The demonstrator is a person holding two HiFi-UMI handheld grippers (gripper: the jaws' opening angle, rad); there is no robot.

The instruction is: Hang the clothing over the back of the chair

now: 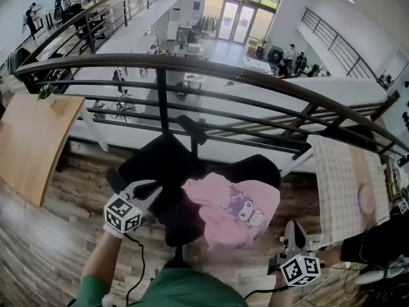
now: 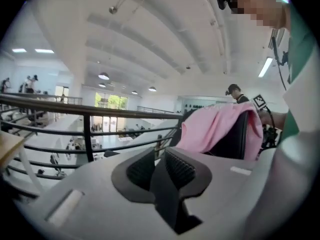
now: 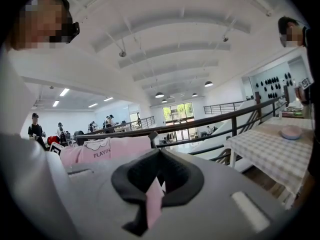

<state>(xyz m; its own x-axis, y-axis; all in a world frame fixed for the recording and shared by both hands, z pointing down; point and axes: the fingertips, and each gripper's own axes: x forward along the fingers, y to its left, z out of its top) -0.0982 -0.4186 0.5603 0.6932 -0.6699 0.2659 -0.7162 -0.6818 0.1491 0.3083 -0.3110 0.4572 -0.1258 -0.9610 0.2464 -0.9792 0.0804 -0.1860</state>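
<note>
A pink garment (image 1: 236, 210) with a cartoon print lies draped over the back of a black office chair (image 1: 160, 165). My left gripper (image 1: 152, 190) is at the chair's left side, off the cloth. In the left gripper view its jaws (image 2: 161, 151) stand a narrow gap apart with nothing between them, and the garment (image 2: 210, 126) hangs on the chair (image 2: 232, 139) ahead to the right. My right gripper (image 1: 293, 226) sits just right of the garment's edge. Its jaws (image 3: 160, 151) are together with a thin pink strip of cloth (image 3: 153, 204) between them. The garment (image 3: 112, 149) shows to the left.
A dark metal railing (image 1: 192, 66) curves just behind the chair, with a drop to a lower floor beyond it. A wooden table (image 1: 32, 139) stands at the left. At the right is a checked-cloth table (image 1: 339, 184) with a pink dish (image 1: 366, 200) on it.
</note>
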